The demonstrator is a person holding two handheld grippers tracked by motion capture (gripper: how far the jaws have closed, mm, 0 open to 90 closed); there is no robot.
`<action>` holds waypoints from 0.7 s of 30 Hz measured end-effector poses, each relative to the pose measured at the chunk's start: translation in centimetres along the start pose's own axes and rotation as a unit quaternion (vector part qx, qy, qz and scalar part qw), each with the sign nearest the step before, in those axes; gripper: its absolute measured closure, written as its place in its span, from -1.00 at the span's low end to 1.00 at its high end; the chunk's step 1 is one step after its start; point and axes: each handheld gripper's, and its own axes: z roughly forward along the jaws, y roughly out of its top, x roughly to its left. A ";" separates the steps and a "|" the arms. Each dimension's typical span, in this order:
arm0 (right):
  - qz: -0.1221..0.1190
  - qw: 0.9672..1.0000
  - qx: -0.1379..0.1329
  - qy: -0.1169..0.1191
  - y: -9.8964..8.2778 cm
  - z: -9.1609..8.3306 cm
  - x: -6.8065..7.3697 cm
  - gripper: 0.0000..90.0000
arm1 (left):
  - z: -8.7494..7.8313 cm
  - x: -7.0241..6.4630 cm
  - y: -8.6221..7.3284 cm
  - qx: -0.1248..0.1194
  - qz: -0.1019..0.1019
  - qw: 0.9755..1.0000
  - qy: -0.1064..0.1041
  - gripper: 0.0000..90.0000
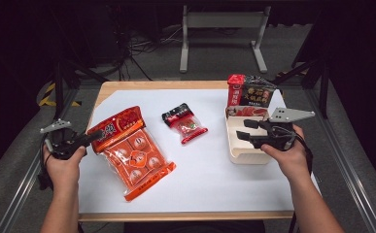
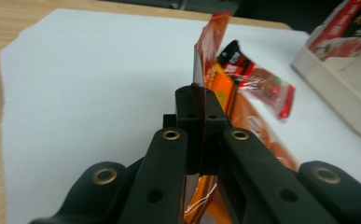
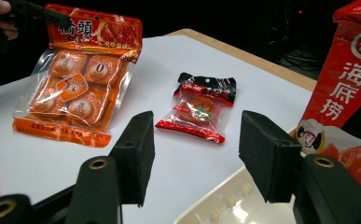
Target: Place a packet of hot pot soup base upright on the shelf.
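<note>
Orange and clear plastic makes up the large snack bag [image 1: 132, 153], the one thing in hand here. The left gripper [image 1: 94, 137] has its jaws pressed together on the bag's red top edge at the left of the table [image 1: 156, 85]; the left gripper view shows the thin film pinched between the two black pads, the bag [image 2: 215, 70] standing on edge beyond them. From the right gripper view the bag [image 3: 78, 84] hangs from that pinched corner with its top raised and its orange bottom strip resting on the white sheet [image 3: 169, 154]. Six round orange portions can be counted through the film in the high view.

One small red and black packet [image 1: 185, 124] lies flat on the white sheet [image 1: 200, 174] near the middle, well apart from the large bag. One beige tray [image 1: 236, 145] sits at the right, with two upright packets at its far end: a red pouch [image 1: 235, 90] and a dark packet [image 1: 257, 94] just beside it.

The right gripper [image 1: 241, 130] hovers over the tray, its jaws standing fairly wide with nothing between the pads [image 3: 134, 154]. Two hands hold the two grippers, one each.
</note>
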 end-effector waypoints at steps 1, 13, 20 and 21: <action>-0.001 1.000 0.000 -0.001 0.0 0.0 0.0 0.03 | -0.1 -0.3 0.1 -0.003 0.003 1.000 0.000 1.00; -0.004 1.000 -0.005 -0.001 0.2 -0.3 0.2 0.04 | -1.7 -3.0 1.4 -0.042 0.037 0.998 -0.023 1.00; -0.006 1.000 -0.006 0.000 0.3 -0.3 0.4 0.04 | -2.4 -4.9 2.1 -0.053 0.064 0.996 -0.039 1.00; -0.005 1.000 -0.005 0.000 0.3 -0.3 0.4 0.03 | -2.6 -5.2 2.2 -0.055 0.066 0.995 -0.042 1.00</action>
